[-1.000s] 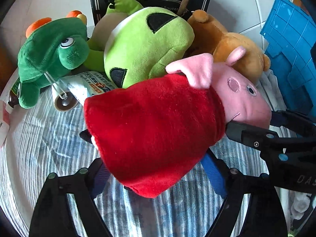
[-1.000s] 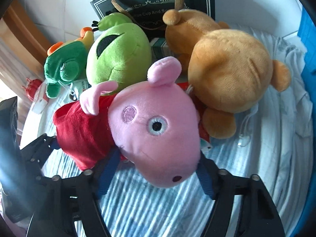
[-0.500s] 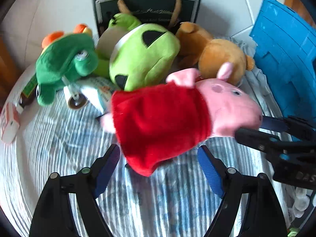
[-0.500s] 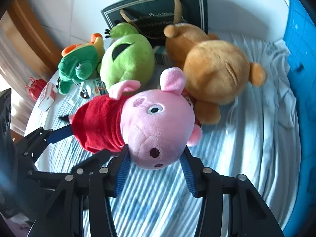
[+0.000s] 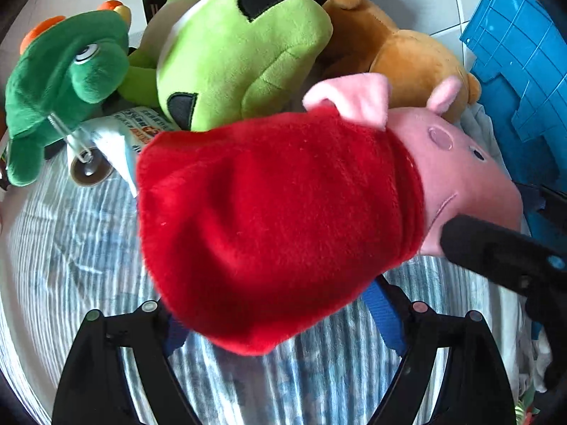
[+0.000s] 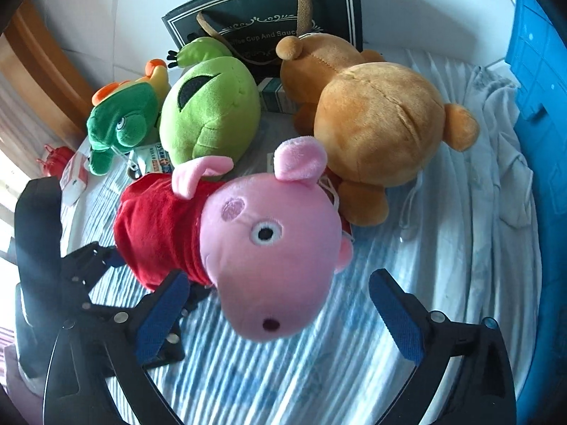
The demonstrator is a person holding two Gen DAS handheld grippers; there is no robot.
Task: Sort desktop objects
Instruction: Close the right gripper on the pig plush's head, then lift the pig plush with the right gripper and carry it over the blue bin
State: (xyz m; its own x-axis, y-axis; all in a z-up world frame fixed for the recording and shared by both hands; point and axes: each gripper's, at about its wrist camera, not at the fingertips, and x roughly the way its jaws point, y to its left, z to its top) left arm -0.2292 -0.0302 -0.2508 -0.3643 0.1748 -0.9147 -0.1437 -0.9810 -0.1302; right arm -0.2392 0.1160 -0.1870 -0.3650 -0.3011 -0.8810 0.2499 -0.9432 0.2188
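your right gripper (image 6: 280, 313) just spread and let the pig plush (image 6: 248, 241) go, so your left gripper (image 5: 283, 322) carries it alone, clamped on the red dress.

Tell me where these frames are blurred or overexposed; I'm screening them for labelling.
Left wrist view: the striped cloth smears with motion at lower left, the pig toy is fairly sharp. Right wrist view: the window edge at far left is blown out, and the pig toy is crisp.
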